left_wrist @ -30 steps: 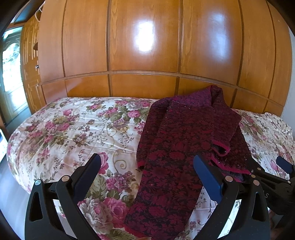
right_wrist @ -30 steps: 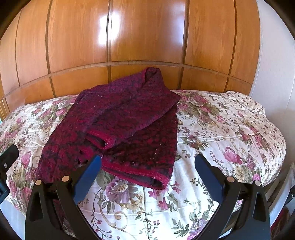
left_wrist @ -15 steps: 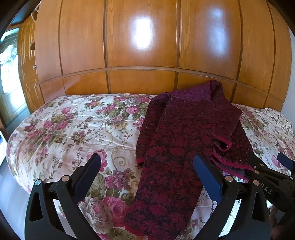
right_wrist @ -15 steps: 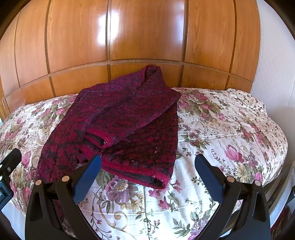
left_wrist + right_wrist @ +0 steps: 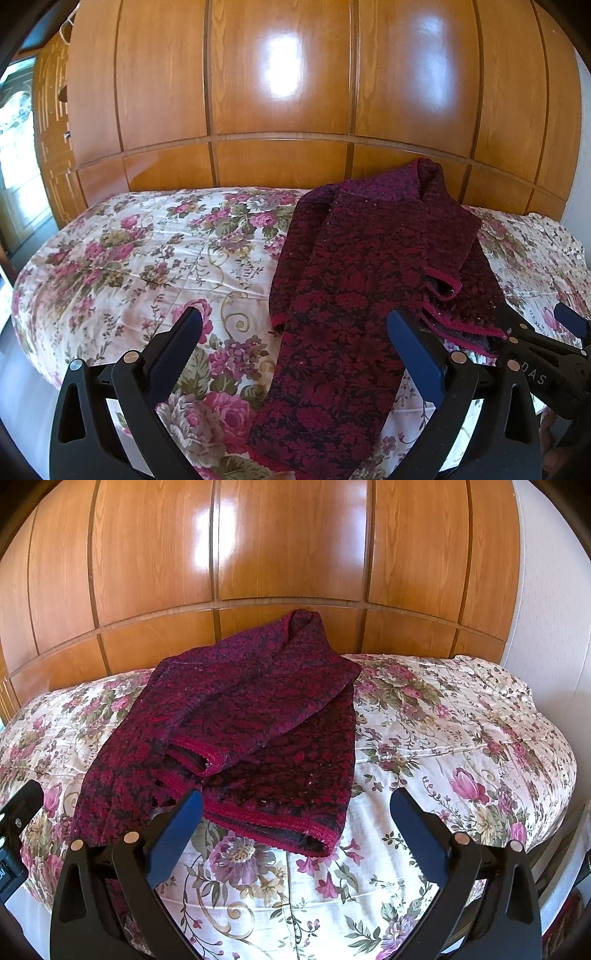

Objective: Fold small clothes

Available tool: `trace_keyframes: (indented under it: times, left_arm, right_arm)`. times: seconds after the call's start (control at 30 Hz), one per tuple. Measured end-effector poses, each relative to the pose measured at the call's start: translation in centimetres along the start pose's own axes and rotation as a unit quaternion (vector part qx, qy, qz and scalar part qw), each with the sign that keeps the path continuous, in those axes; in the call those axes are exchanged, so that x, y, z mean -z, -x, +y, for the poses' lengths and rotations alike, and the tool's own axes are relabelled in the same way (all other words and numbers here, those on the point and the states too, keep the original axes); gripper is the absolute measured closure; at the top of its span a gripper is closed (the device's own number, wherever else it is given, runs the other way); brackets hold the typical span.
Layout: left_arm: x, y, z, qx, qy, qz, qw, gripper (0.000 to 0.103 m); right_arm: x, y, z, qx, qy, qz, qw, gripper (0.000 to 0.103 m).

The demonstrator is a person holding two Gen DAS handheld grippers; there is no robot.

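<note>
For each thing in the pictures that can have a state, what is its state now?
dark red garment: partly folded, one sleeve laid across the body, lying on the bed, held by neither tool.
floral bedspread: spread over the bed, slightly wrinkled.
left tool: open, empty, above the garment's near end.
right tool: open, empty, near the garment's hem.

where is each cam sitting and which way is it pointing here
Left wrist: sits on the left gripper, looking forward over the floral bedspread toward the wooden wall panels; its open blue fingers show, and the right gripper at the right edge.
Right wrist: sits on the right gripper, facing the same panels from further right; its own open fingers show, with part of the left-hand device at the left edge.
Shared: the dark red garment, bedspread and panels.
</note>
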State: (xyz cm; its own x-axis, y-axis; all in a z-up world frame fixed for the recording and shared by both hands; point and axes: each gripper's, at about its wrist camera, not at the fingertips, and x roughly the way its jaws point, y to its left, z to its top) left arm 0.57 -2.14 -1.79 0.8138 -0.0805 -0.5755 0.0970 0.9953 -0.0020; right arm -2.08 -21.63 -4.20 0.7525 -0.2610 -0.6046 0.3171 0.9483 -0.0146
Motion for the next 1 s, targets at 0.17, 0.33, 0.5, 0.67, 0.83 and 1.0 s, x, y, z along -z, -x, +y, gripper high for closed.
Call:
trace_keyframes:
  times: [0.17, 0.33, 0.5, 0.67, 0.83, 1.0]
  left_arm:
    - [0.0, 0.2, -0.1, 0.000, -0.003, -0.003, 1.0000, 0.004]
    - [-0.1, 0.2, -0.2, 0.003, -0.006, 0.000, 1.0000, 0.004]
    - [0.0, -0.3, -0.6, 0.009, -0.014, 0.007, 0.9998, 0.004]
    - [0.3, -1.3, -1.5, 0.022, -0.040, 0.021, 0.9987, 0.004]
    - [1.5, -3.3, -3.2, 0.034, -0.101, 0.049, 0.9930, 0.004]
    - [2.9, -4.6, -5.1, 0.035, -0.162, 0.056, 0.9845, 0.004]
  right_arm:
    - [0.0, 0.0, 0.0, 0.000, 0.000, 0.001, 1.000, 0.002]
    - [0.0, 0.0, -0.1, 0.000, -0.003, 0.002, 1.000, 0.002]
    - [0.0, -0.4, -0.5, 0.001, -0.008, 0.007, 1.000, 0.002]
    - [-0.2, -1.0, -1.3, 0.000, -0.016, 0.012, 1.000, 0.002]
    - [-0.9, -2.1, -3.9, -0.007, -0.046, 0.023, 0.999, 0.002]
    - [-1.9, -3.6, -6.9, -0.047, -0.094, 0.051, 0.993, 0.002]
